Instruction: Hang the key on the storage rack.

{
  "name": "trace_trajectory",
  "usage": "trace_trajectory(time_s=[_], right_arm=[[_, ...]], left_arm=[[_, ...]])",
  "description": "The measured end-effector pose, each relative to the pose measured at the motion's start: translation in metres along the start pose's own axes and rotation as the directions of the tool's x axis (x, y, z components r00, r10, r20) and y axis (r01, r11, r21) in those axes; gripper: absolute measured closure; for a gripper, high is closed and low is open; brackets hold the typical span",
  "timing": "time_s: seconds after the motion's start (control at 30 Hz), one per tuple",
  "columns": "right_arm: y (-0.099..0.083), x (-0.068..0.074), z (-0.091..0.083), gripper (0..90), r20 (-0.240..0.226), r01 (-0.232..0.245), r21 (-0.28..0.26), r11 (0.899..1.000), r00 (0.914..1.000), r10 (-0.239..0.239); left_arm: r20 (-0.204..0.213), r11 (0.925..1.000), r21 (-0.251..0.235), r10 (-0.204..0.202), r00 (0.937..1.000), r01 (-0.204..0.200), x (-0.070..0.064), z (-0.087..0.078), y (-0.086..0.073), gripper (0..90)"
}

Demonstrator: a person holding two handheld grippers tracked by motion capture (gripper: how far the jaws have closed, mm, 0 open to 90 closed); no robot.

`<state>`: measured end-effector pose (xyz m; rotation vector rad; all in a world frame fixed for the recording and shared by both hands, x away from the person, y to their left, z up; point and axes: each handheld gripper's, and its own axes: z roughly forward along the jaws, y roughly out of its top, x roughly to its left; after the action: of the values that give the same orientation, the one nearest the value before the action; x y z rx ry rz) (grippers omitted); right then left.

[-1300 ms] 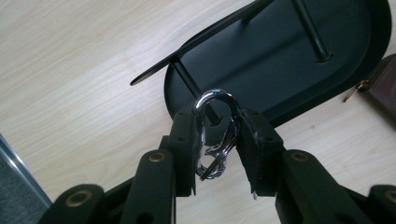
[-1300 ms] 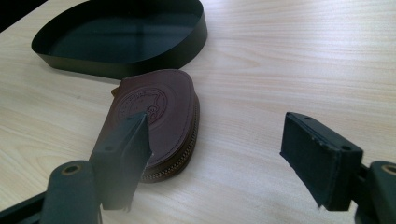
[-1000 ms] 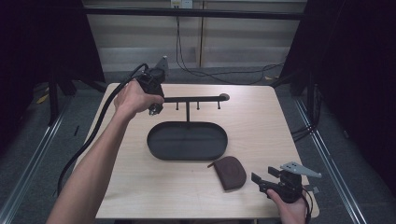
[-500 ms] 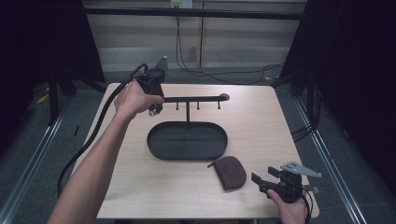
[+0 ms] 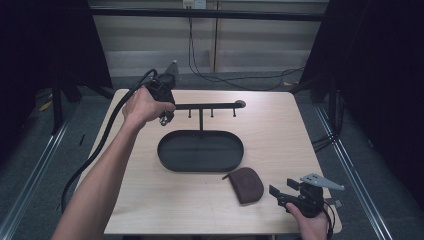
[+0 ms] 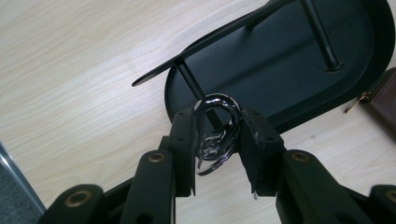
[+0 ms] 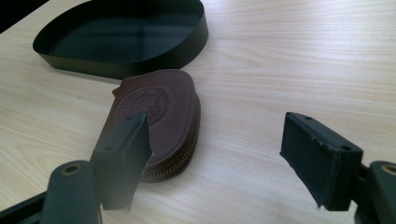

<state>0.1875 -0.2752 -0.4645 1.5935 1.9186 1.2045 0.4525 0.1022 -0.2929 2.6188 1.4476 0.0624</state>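
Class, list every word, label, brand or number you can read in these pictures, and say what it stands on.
No text reads clearly.
Brown leather pouch: a round embossed stamp on its top face, its lettering too blurred to read.
Black stand tray, left gripper, right gripper: no markings visible.

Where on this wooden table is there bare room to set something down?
The wooden table is bare right of the black oval metal tray, behind the brown leather zip pouch, and along its near-left edge. It is crowded at the near right, by the pouch and open right gripper, and under the left gripper holding silver key rings.
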Motion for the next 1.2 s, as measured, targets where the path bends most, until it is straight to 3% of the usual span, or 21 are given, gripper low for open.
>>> trace_trajectory(time_s=[0.13, 0.33, 0.57, 0.7, 1.03, 1.07, 1.2], right_arm=[[0.0, 0.0, 0.0, 23.8, 0.0, 0.0, 0.0, 1.0, 1.0, 0.0], [0.0, 0.0, -0.001, 24.0, -0.001, 0.001, -0.007, 1.0, 1.0, -0.001], [0.0, 0.0, 0.0, 24.0, -0.001, 0.0, -0.002, 1.0, 1.0, 0.0], [0.0, 0.0, 0.0, 24.0, -0.003, 0.003, -0.002, 1.0, 1.0, -0.003], [0.0, 0.001, 0.0, 24.0, 0.002, 0.007, 0.0, 1.0, 1.0, -0.007], [0.0, 0.001, 0.0, 24.0, 0.002, 0.007, 0.0, 1.0, 1.0, -0.007], [0.0, 0.001, 0.001, 24.0, -0.002, 0.01, 0.005, 1.0, 0.9999, -0.01]], left_arm=[[0.008, 0.9999, 0.001, -0.012, 0.9999, 0.012, 0.001, 0.002, 0.0, 67.4], [-0.019, 0.9998, 0.019, -0.005, 0.9998, 0.006, 0.001, 0.008, 0.003, 68.0], [0.003, 0.9999, 0.01, -0.01, 0.9999, 0.01, 0.004, 0.008, 0.003, 66.7], [0.026, 0.9999, -0.001, -0.017, 0.9995, 0.017, 0.005, 0.009, 0.0, 60.2], [0.037, 0.9997, -0.006, -0.025, 0.999, 0.025, 0.007, 0.005, -0.007, 41.9], [0.053, 0.9997, -0.004, -0.024, 0.9983, 0.024, 0.008, 0.006, -0.009, 41.9], [0.057, 0.9998, 0.01, -0.015, 0.9983, 0.014, 0.013, 0.008, -0.014, 36.4]])
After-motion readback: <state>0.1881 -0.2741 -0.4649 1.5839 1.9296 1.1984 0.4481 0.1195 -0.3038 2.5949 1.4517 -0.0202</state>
